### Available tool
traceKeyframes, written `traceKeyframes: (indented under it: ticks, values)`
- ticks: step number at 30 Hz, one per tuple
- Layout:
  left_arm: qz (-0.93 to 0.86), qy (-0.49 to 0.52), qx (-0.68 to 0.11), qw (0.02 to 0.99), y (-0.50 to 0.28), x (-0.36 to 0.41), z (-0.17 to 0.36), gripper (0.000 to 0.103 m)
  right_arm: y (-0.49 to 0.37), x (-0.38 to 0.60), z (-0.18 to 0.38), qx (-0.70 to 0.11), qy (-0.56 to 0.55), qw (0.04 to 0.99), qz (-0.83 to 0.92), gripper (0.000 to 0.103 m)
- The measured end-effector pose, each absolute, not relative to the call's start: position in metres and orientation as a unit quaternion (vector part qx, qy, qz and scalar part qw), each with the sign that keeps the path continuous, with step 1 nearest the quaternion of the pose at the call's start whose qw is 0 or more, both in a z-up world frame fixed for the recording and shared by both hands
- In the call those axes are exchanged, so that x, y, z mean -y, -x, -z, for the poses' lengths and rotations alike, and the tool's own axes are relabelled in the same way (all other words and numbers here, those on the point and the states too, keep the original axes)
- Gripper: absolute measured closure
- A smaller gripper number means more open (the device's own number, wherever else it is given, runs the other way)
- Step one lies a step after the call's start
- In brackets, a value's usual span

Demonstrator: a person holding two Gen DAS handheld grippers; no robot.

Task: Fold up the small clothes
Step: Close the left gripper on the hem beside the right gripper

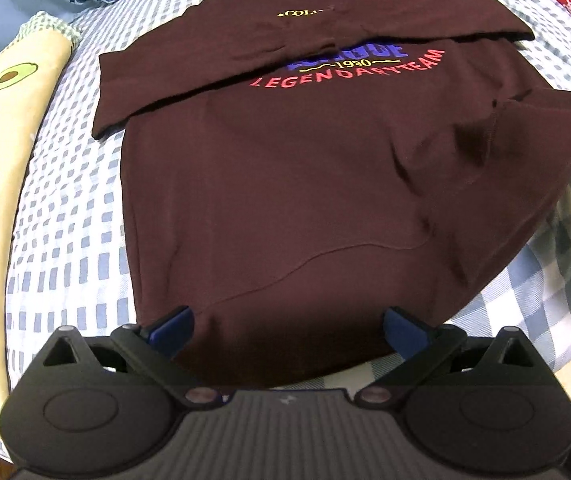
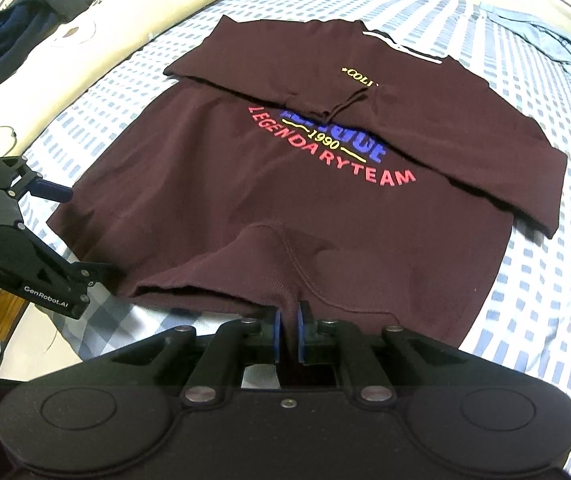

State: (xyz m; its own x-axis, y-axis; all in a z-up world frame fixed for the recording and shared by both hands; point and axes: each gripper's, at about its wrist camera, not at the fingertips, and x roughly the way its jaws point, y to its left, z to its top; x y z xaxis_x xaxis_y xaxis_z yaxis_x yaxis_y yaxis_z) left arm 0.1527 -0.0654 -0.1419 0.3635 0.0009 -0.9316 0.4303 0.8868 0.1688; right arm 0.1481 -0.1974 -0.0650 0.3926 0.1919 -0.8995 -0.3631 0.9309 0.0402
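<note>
- We find the dark maroon cotton sweatshirt [image 2: 213, 200] lying face up on the blue-and-white checked bedsheet [image 2: 545, 300], its red "LEGENDARY TEAM" print and yellow "1990" showing
- Both sleeves are folded inward across the chest, partly covering the blue lettering
- We note the right gripper [image 2: 288, 334] with its blue-padded fingers [image 2: 276, 334] drawn narrow, pinching the sweatshirt's hem at the near edge of the bed; the cloth rises into a small ridge just above the grip
- The left gripper [image 1: 285, 326] stands wide, its blue fingers [image 1: 171, 330] spread either side of the hem at the other bottom corner; we cannot tell whether they touch the cloth
- Along one side edge of the bed lies a cream avocado-print bolster pillow [image 1: 9, 92], with a dark navy crumpled garment [image 2: 13, 36] on top of it
- A light blue crumpled cloth [image 2: 533, 28] lies at the far edge
</note>
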Motion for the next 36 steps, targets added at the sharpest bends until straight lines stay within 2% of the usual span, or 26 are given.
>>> traceKeyframes:
  ticks: [12,20,31,33,36]
  values:
    - [0.147,-0.194,-0.551,0.798,-0.165,0.053,0.138,0.001,-0.167,0.196,0.064,-0.524,0.076,0.833,-0.163,0.096]
    - [0.155,-0.215,-0.488,0.832,-0.124,0.043,0.125,0.001,-0.169,0.2,0.065,-0.519,0.06,0.837,-0.161,0.096]
    - [0.223,-0.285,-0.436,0.824,-0.096,0.091,0.142,0.001,-0.167,0.198,0.06,-0.516,0.068,0.838,-0.162,0.096]
    - [0.209,-0.294,-0.447,0.819,-0.1,0.095,0.151,0.002,-0.165,0.197,0.059,-0.514,0.07,0.84,-0.161,0.096]
    - [0.183,-0.286,-0.472,0.814,-0.11,0.089,0.162,0.011,-0.161,0.198,0.056,-0.51,0.07,0.843,-0.157,0.096]
